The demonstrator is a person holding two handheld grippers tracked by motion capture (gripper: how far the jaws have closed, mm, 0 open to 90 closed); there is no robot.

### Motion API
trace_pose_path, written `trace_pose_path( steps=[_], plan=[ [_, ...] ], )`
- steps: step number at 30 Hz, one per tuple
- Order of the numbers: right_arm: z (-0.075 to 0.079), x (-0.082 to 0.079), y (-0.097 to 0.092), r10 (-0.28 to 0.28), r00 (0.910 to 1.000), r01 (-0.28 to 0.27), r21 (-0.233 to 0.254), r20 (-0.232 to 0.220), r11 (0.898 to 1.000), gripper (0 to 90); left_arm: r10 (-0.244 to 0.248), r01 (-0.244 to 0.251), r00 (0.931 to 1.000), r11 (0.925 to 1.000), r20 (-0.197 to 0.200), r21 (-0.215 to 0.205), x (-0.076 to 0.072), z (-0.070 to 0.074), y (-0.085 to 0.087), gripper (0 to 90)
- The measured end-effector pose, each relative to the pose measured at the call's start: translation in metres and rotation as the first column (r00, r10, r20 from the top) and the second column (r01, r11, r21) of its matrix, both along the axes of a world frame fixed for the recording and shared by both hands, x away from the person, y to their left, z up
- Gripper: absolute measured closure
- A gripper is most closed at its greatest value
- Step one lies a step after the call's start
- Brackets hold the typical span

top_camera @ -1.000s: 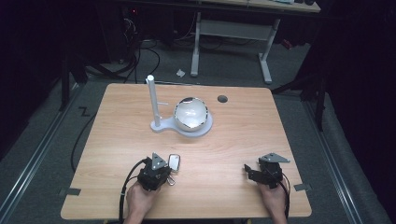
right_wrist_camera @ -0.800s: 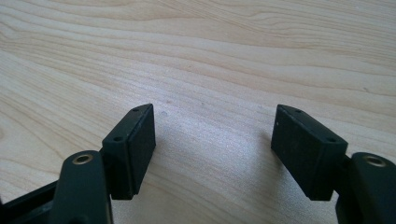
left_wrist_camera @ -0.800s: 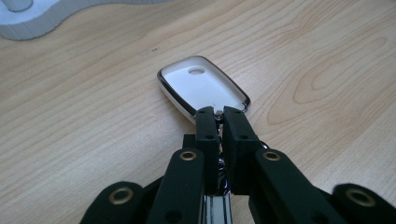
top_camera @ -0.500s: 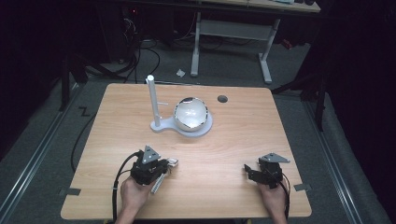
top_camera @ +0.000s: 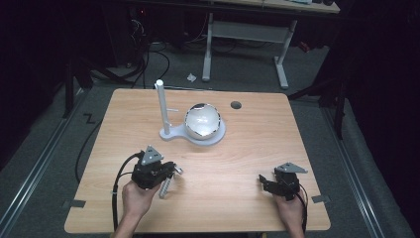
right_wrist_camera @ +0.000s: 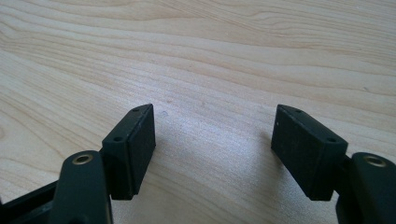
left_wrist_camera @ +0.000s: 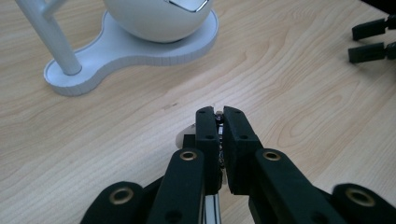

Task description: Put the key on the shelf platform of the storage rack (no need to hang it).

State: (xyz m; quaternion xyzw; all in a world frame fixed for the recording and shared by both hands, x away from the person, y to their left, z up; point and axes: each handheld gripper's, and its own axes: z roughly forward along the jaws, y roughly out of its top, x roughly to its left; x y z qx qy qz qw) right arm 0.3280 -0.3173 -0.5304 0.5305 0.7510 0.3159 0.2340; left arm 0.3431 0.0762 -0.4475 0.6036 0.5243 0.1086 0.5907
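My left gripper (top_camera: 171,171) sits at the front left of the wooden table (top_camera: 277,144), held by a hand. It is shut on a silvery metal-link strap (top_camera: 166,187), which hangs from the jaws toward the table's front. In the left gripper view the jaws (left_wrist_camera: 219,114) pinch a small metal piece (left_wrist_camera: 218,119), and a pale part (left_wrist_camera: 183,137) shows to their left. My right gripper (top_camera: 263,182) rests at the front right, open, with bare wood between its jaws (right_wrist_camera: 212,135).
A white stand (top_camera: 198,136) occupies the table's middle, with an upright post (top_camera: 162,106) and a shiny white ball (top_camera: 202,120) on its base (left_wrist_camera: 140,46). A round hole (top_camera: 236,105) lies near the far edge. The right gripper's jaws (left_wrist_camera: 371,42) show far off.
The left gripper has shifted left and a little away from the front edge, and has turned. The silvery strap, earlier up beside the jaws, now dangles below them. The right gripper has stayed put.
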Motion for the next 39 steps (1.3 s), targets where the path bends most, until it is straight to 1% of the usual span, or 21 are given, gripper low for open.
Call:
trace_pose_path(
  steps=[4,6,7,8,12,14,15,16,17,25,28,31,35,39],
  plan=[
    [0.0,0.0,0.0,0.0,1.0,0.0,0.0,0.0,1.0,30.8,-0.012,0.012,0.9999,0.9999,-0.003,-0.013,0.004,0.008,0.0,86.0],
    [0.0,0.0,0.0,-0.001,1.0,0.001,-0.001,0.0,1.0,30.8,-0.02,0.02,0.9998,0.9997,-0.006,-0.011,0.006,0.011,0.0,86.0],
    [0.0,0.0,0.0,-0.001,1.0,0.001,-0.002,0.0,1.0,30.8,-0.027,0.027,0.9996,0.9996,-0.001,-0.008,0.007,0.014,-0.001,86.0],
    [0.0,0.0,0.0,-0.001,1.0,0.001,-0.002,0.0,1.0,30.9,-0.028,0.028,0.9996,0.9995,0.002,-0.013,0.008,0.015,-0.001,86.0],
    [0.0,0.0,0.0,-0.001,1.0,0.001,-0.002,0.0,1.0,30.9,-0.04,0.04,0.9992,0.999,0.002,-0.021,0.011,0.02,-0.002,85.9],
    [0.0,0.0,0.0,-0.001,1.0,0.001,-0.002,0.0,1.0,30.9,-0.042,0.042,0.9991,0.9987,-0.004,-0.029,0.014,0.023,-0.002,86.0],
    [0.0,0.0,0.0,-0.001,1.0,0.001,-0.002,0.0,1.0,30.9,-0.043,0.043,0.999,0.9983,-0.007,-0.04,0.016,0.025,-0.002,85.9],
    [0.0,0.0,0.0,-0.001,1.0,0.001,-0.002,0.0,1.0,30.9,-0.043,0.043,0.999,0.9983,-0.007,-0.04,0.016,0.025,-0.002,85.9],
    [0.0,0.0,0.0,-0.001,1.0,0.001,-0.002,0.0,1.0,30.9,-0.047,0.046,0.9988,0.9973,-0.015,-0.057,0.017,0.027,-0.001,85.9],
    [0.0,0.0,0.0,-0.001,1.0,0.001,-0.001,0.0,1.0,30.9,-0.06,0.06,0.9981,0.9966,-0.014,-0.057,0.026,0.039,-0.002,85.9],
    [0.0,0.0,0.0,-0.001,1.0,0.001,-0.001,0.0,1.0,30.9,-0.067,0.067,0.9977,0.9963,-0.007,-0.054,0.031,0.043,-0.004,85.9],
    [0.0,0.0,0.0,-0.001,1.0,0.001,-0.001,0.0,1.0,30.9,-0.063,0.063,0.998,0.9953,-0.004,-0.073,0.038,0.048,-0.006,85.8],
    [0.0,0.0,0.0,-0.001,1.0,0.001,0.0,0.0,1.0,31.0,-0.066,0.065,0.9978,0.9947,-0.002,-0.08,0.043,0.052,-0.008,85.8],
    [0.0,0.0,0.0,-0.002,1.0,0.002,-0.001,0.0,1.0,31.0,-0.075,0.076,0.9971,0.9935,0.015,-0.085,0.048,0.063,-0.011,85.8]
  ],
)
